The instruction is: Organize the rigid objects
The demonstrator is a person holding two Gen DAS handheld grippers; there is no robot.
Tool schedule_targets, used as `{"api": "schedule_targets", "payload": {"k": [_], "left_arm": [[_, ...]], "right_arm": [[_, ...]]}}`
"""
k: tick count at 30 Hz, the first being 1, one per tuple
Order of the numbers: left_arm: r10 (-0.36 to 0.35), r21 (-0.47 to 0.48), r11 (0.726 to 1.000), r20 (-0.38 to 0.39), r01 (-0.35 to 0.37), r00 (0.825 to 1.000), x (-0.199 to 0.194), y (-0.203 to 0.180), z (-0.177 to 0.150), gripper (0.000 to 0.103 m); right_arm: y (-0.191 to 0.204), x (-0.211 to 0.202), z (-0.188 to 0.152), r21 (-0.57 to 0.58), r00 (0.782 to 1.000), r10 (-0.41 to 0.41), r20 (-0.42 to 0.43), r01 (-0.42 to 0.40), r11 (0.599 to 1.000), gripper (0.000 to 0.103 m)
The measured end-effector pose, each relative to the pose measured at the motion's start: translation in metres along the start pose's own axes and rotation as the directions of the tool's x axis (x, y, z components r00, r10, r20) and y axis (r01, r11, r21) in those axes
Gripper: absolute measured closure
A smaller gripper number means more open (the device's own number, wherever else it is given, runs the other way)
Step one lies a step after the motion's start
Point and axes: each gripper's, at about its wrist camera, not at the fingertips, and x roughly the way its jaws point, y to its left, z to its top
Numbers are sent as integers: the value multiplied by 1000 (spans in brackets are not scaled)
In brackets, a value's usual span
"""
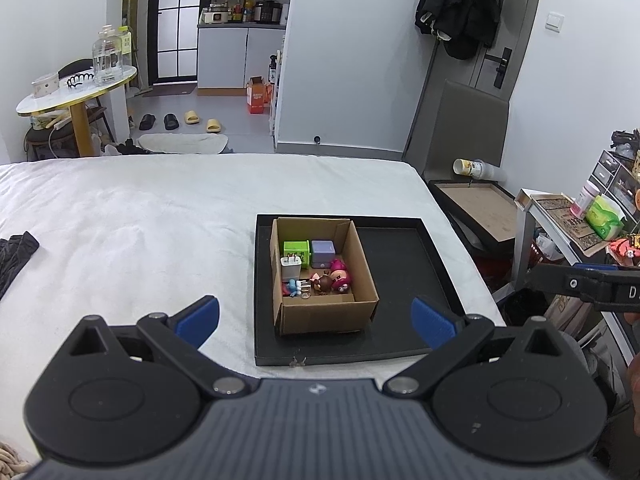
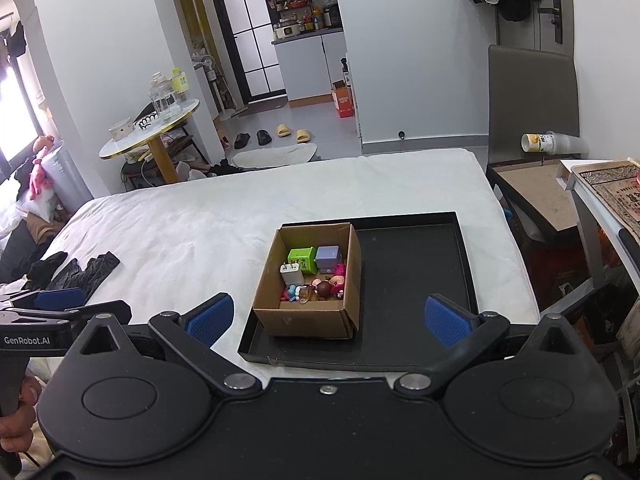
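Observation:
An open cardboard box (image 1: 366,276) (image 2: 352,268) stands in the left half of a black tray (image 1: 400,264) (image 2: 412,264) on the white bed. Inside lie a green cube (image 1: 297,253) (image 2: 302,260), a lilac cube (image 1: 323,251) (image 2: 329,258), a white charger plug (image 1: 291,268) (image 2: 292,274) and several small toy figures (image 1: 332,278) (image 2: 326,288). My left gripper (image 1: 316,322) is open and empty, held above the tray's near edge. My right gripper (image 2: 328,320) is open and empty, also near the tray's front. The left gripper shows at the right wrist view's left edge (image 2: 60,304).
The tray's right half is bare. Dark clothes (image 1: 16,256) (image 2: 76,272) lie on the bed at the left. A low table (image 1: 476,208) (image 2: 532,188) with a fallen cup stands right of the bed, next to a cluttered shelf (image 1: 592,220).

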Motion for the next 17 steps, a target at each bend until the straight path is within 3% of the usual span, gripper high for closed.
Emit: {"api": "schedule_targets", "payload": {"k": [17], "left_arm": [[-13, 7, 1000, 5, 13, 1000, 0, 0, -2, 1]], "right_arm": [[-2, 8, -4, 3, 1000, -10, -19, 10, 1000, 0]]}}
